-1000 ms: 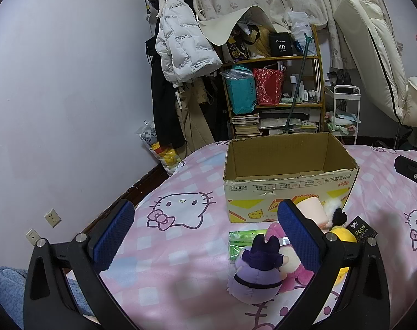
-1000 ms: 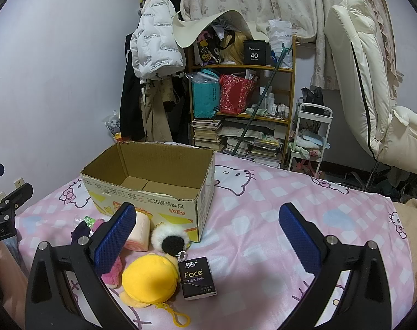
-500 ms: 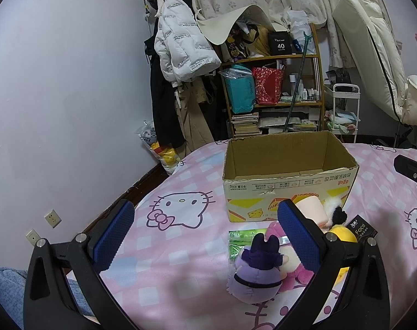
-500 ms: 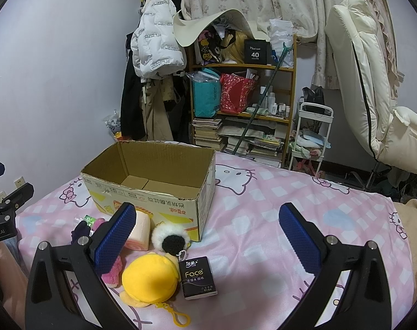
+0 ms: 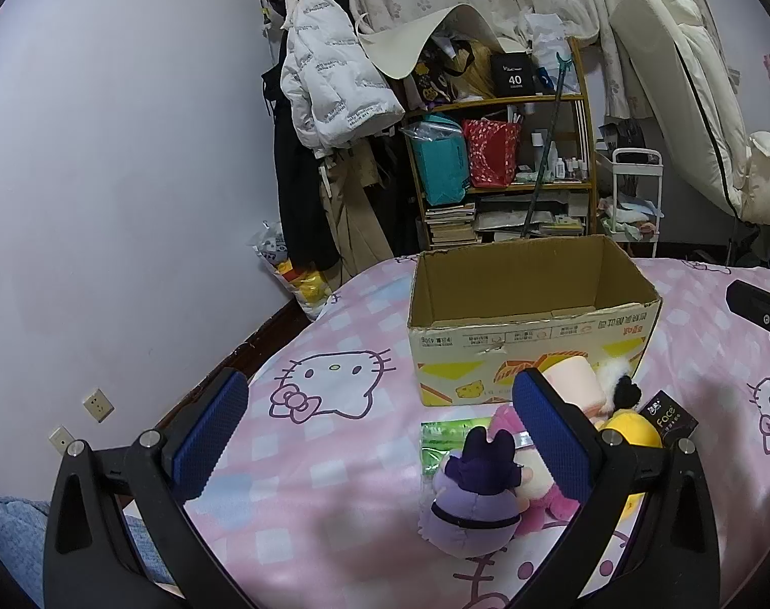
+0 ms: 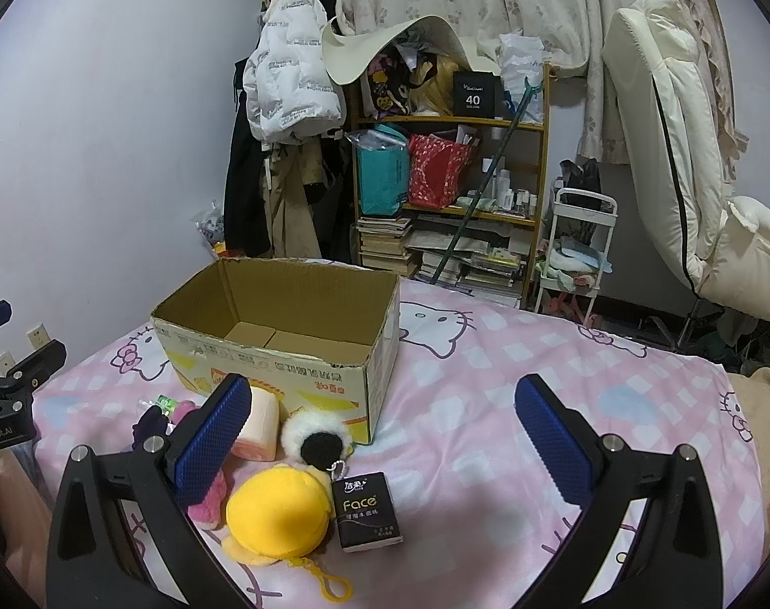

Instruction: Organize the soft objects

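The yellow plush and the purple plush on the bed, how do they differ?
The yellow plush is a plain round ball with a yellow clip loop, while the purple plush is a figure with dark ears. The yellow plush lies beside the black Face tissue pack; the purple plush sits on the group's other side, near the green packet. Both rest on the pink bedsheet, outside the cardboard box.

Both the left gripper (image 5: 380, 421) and the right gripper (image 6: 382, 426) are showing matte black plastic arms ending in blue textured pads (image 6: 213, 439), each arm carrying silver screws (two per side); white lettering is marking the left one's body.
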The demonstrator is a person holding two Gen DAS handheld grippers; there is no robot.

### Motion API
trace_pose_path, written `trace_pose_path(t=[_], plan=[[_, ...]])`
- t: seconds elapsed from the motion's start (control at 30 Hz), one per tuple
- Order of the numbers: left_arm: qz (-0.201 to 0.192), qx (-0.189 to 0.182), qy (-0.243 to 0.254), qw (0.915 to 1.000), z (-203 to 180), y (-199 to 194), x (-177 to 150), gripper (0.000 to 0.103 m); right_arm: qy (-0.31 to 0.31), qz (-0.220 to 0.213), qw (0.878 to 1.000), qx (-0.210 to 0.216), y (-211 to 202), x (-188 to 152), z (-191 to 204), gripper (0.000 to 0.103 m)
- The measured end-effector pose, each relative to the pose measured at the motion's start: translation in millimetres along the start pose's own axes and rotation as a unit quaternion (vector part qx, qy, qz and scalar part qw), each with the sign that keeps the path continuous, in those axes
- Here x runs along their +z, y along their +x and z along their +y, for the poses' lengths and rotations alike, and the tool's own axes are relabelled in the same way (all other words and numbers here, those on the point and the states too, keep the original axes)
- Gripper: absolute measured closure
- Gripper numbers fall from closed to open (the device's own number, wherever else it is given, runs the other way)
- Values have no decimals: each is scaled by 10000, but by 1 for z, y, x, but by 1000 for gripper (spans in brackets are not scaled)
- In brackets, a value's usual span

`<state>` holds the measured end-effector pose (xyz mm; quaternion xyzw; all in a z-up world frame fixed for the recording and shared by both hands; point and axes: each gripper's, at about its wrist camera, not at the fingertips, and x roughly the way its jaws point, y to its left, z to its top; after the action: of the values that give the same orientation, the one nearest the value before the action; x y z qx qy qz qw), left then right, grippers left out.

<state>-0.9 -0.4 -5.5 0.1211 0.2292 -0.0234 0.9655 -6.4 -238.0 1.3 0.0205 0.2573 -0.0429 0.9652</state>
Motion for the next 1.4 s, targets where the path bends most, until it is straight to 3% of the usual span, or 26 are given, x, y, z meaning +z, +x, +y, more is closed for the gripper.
trace_pose_path(t=[0.37, 0.73, 1.1, 1.4], plan=[[70, -2, 42, 10000, 1, 3, 2, 0, 1, -1, 10000, -2, 1, 0, 0, 0], [385, -263, 230, 9986, -7, 11, 1, 0, 52, 229, 9997, 99, 16, -7, 2, 0], [1011, -511, 645, 9915, -34, 41, 1, 0, 240, 921, 9953, 174, 47, -10, -1, 0], [1757, -804, 726, 9785, -49, 73, -10, 0, 380, 1989, 9792, 102, 88, -31, -8, 0]])
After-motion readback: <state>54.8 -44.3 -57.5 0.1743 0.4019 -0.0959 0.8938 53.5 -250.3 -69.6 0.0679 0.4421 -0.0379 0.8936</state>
